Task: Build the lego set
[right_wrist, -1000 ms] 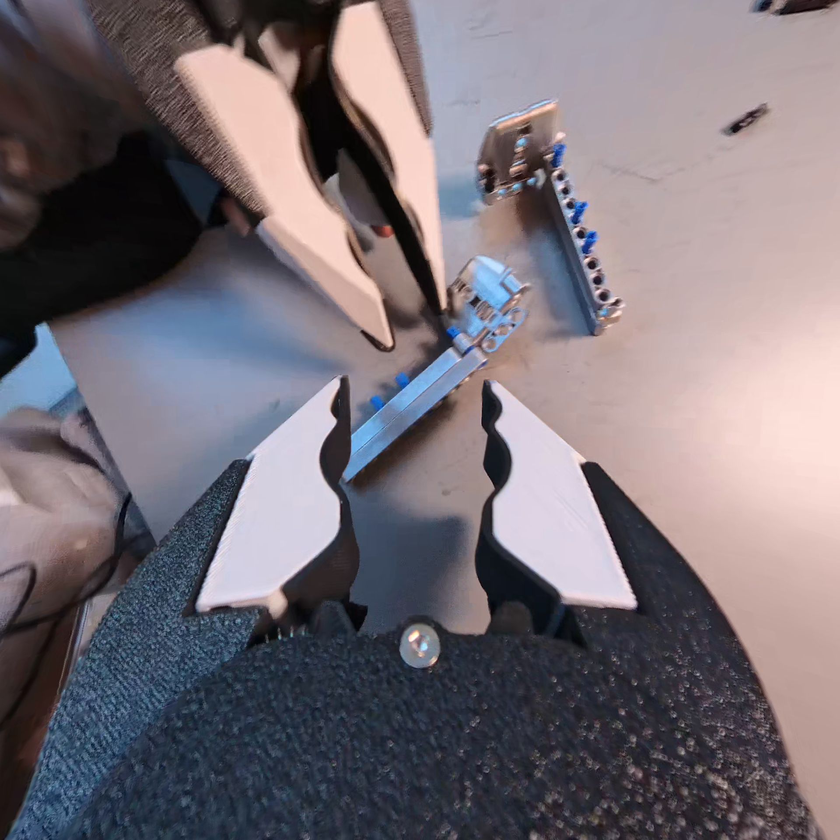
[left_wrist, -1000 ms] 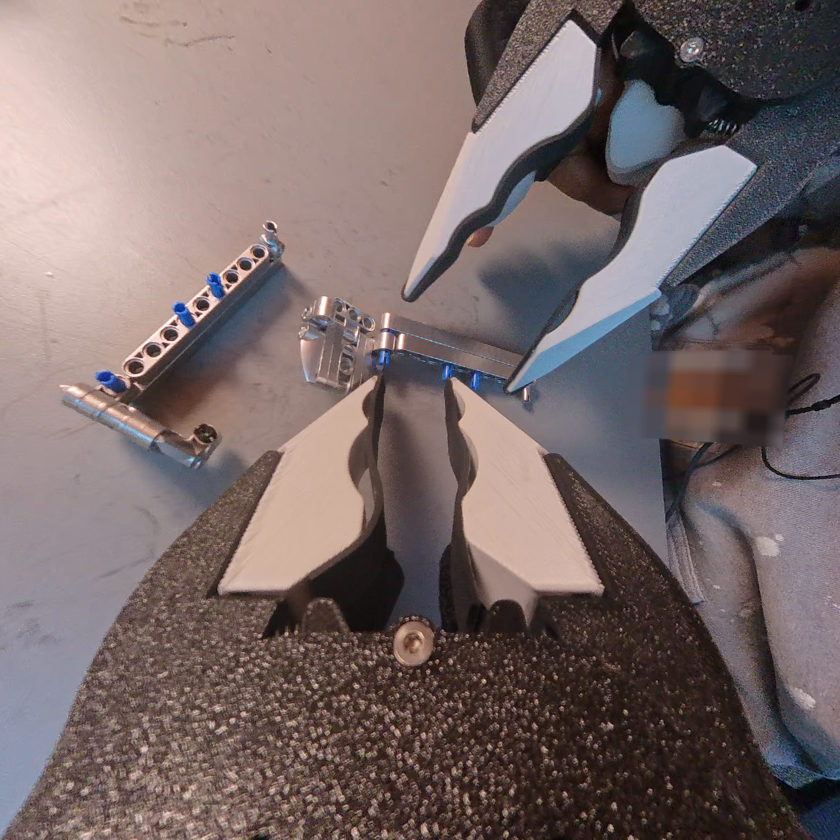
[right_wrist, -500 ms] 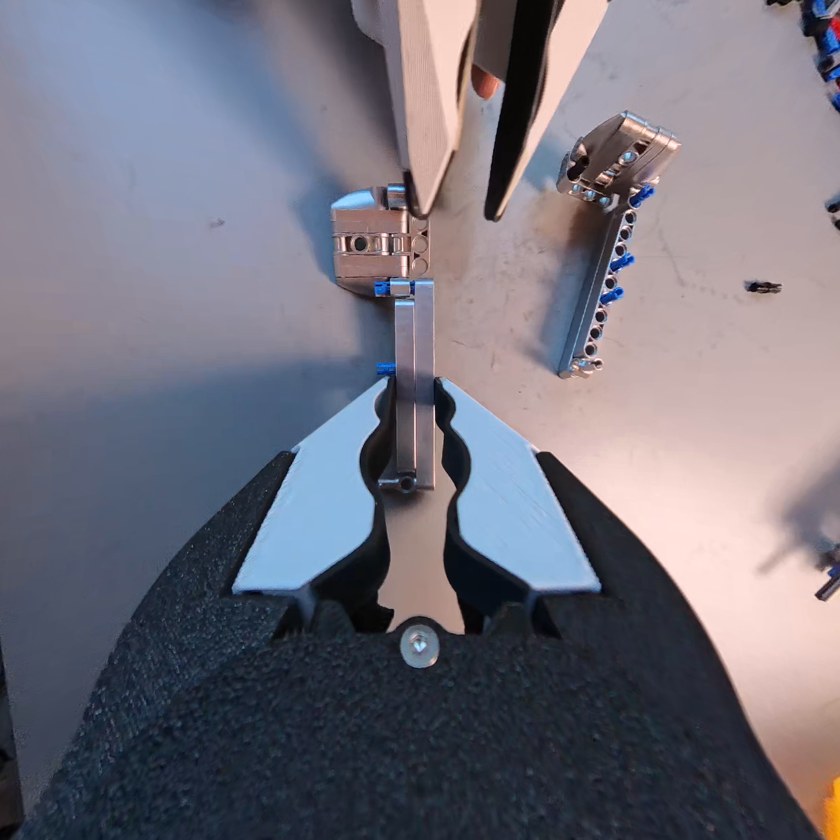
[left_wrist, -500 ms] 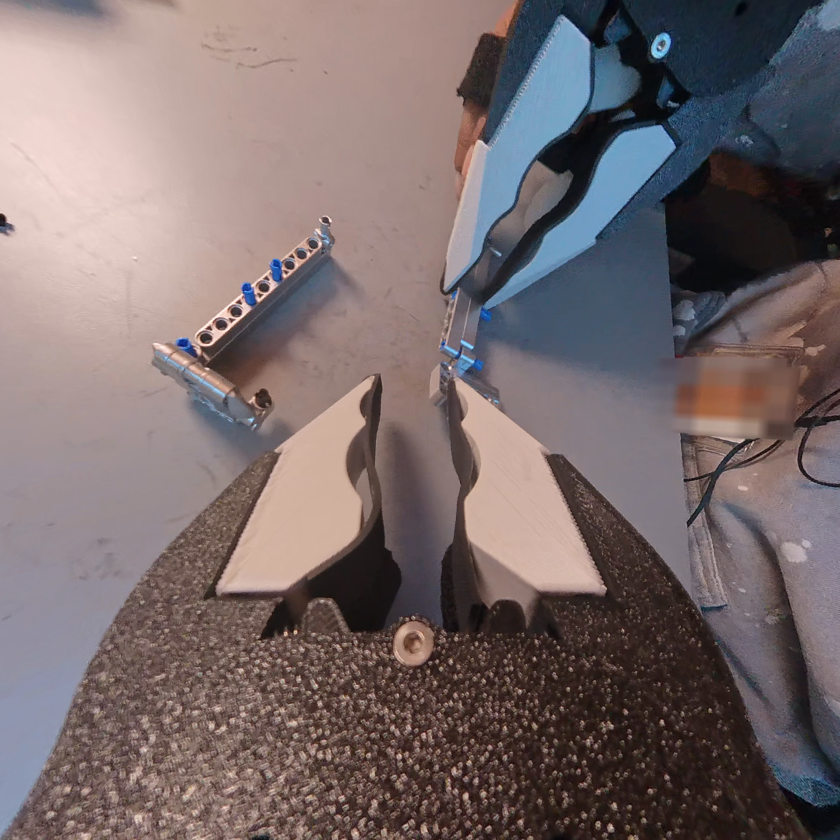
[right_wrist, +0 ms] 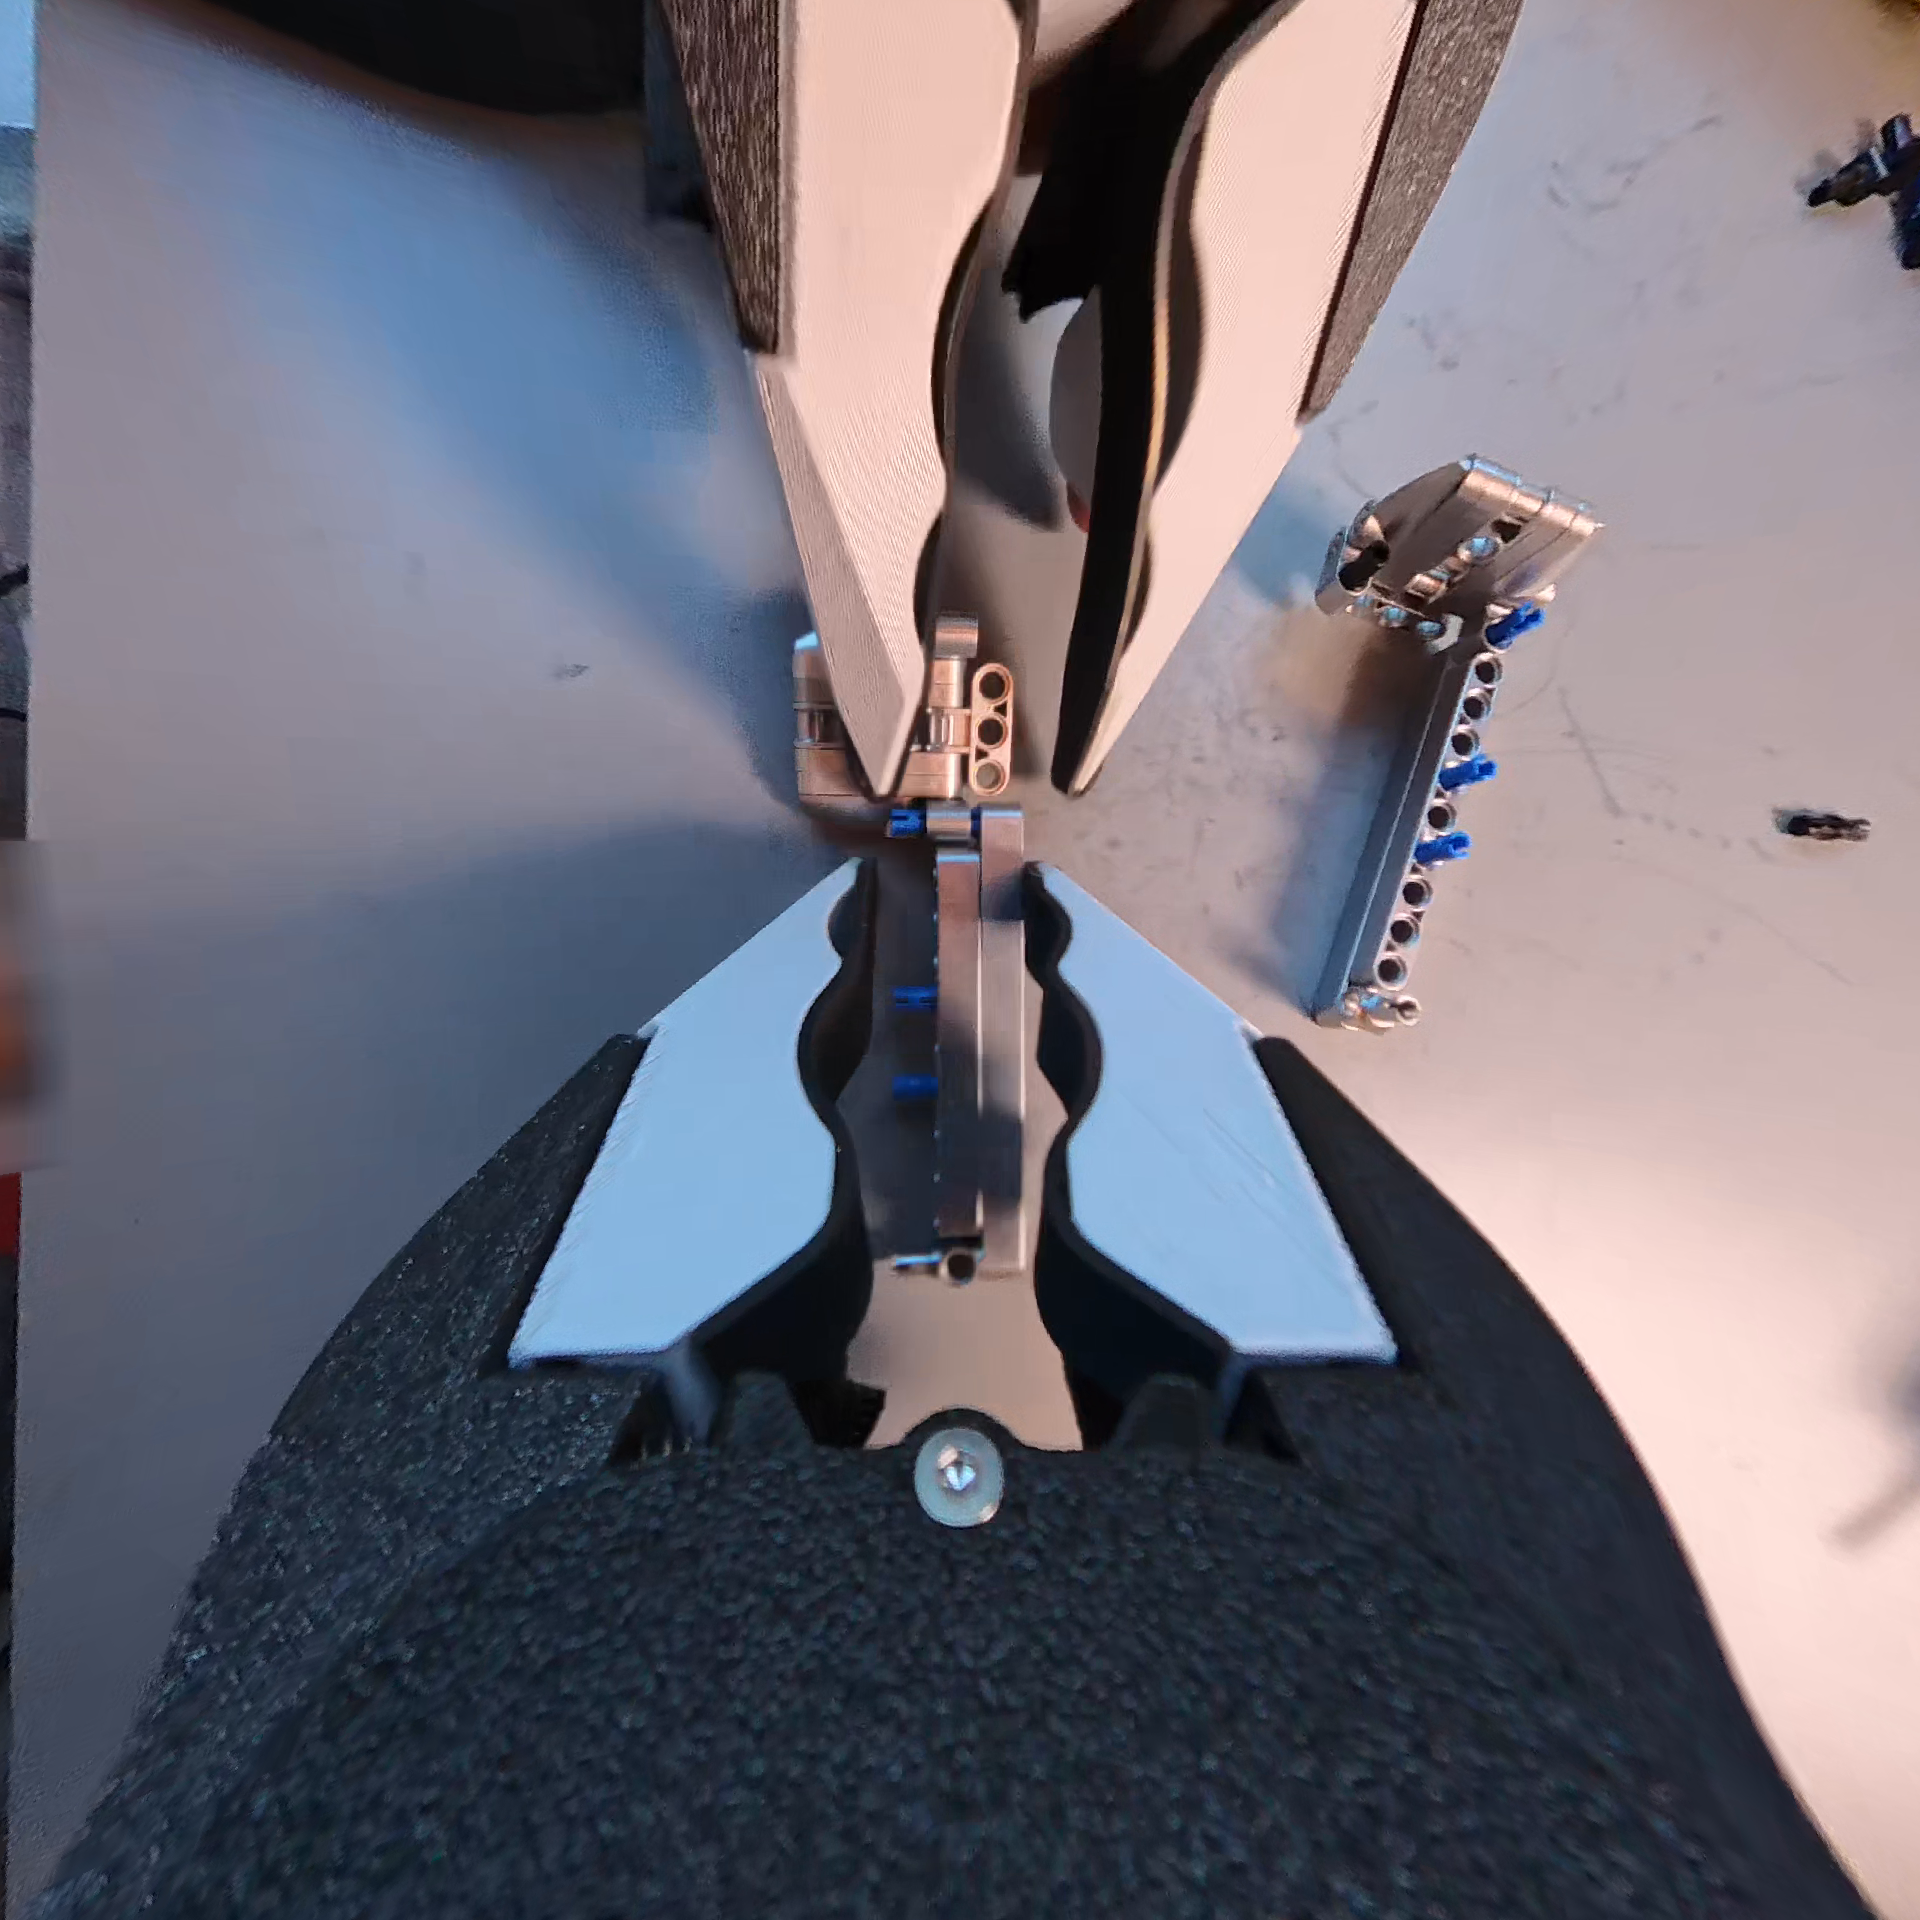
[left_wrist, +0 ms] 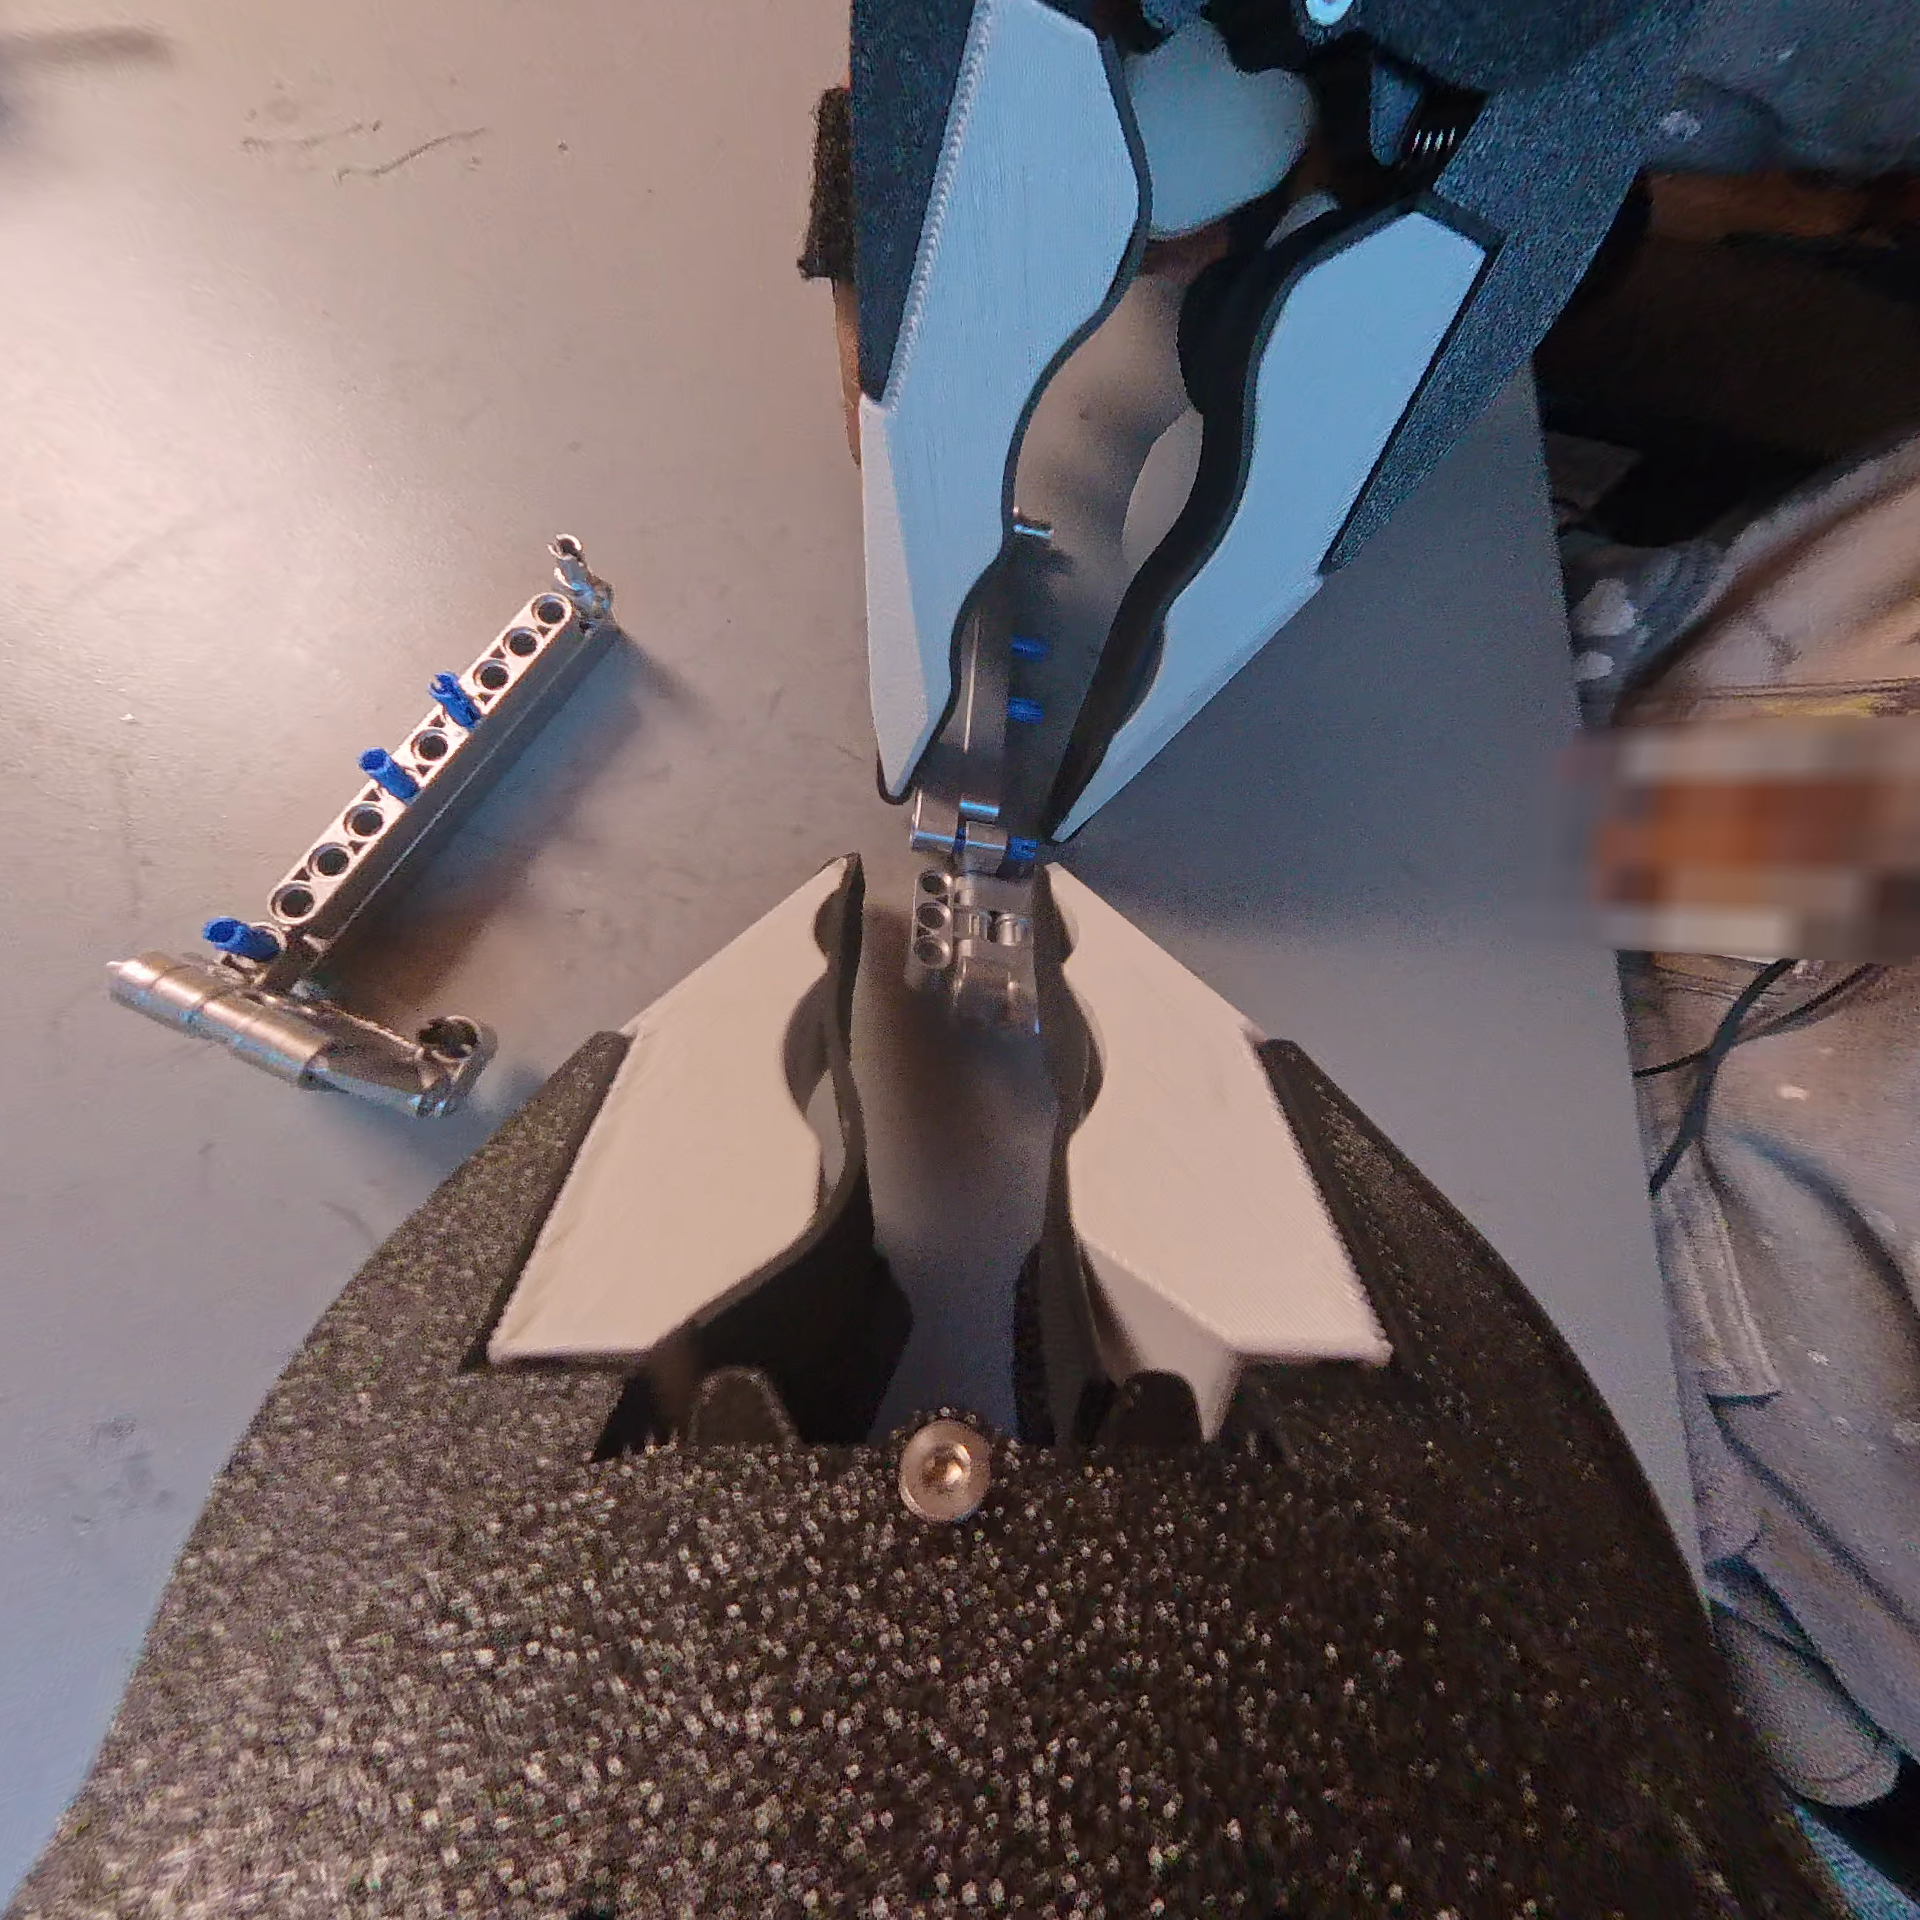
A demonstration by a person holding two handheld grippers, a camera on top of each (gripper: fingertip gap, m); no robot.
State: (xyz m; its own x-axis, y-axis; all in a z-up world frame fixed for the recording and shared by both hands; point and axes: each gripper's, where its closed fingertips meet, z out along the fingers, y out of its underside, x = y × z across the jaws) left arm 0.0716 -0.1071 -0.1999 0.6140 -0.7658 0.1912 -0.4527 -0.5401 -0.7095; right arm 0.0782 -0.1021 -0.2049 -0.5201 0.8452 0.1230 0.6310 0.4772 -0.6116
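A silver beam with blue pins [right_wrist: 982,1039] stands on edge on the grey table, with a silver block [right_wrist: 966,717] joined to its far end. My right gripper [right_wrist: 948,871] is narrowly open around the beam. One finger lies against the beam, and a small gap is left on the pin side. In the left wrist view my left gripper [left_wrist: 951,873] is open. Its tips straddle the block [left_wrist: 971,935], and the right fingertip [left_wrist: 1070,935] is close against it. The right gripper [left_wrist: 977,810] reaches in opposite, around the beam [left_wrist: 987,727].
A second silver beam with blue pins and an end block [left_wrist: 343,862] lies apart on the table; it also shows in the right wrist view [right_wrist: 1444,790]. Small dark loose pieces [right_wrist: 1823,826] lie farther right. A person's grey clothing [left_wrist: 1766,1351] is past the table edge. Left and right tips are no more than a few centimetres apart.
The right gripper closed around the beam and turned it end-on, then slid deeper along it with jaws slightly wider. The left gripper moved up until its tips straddle the block.
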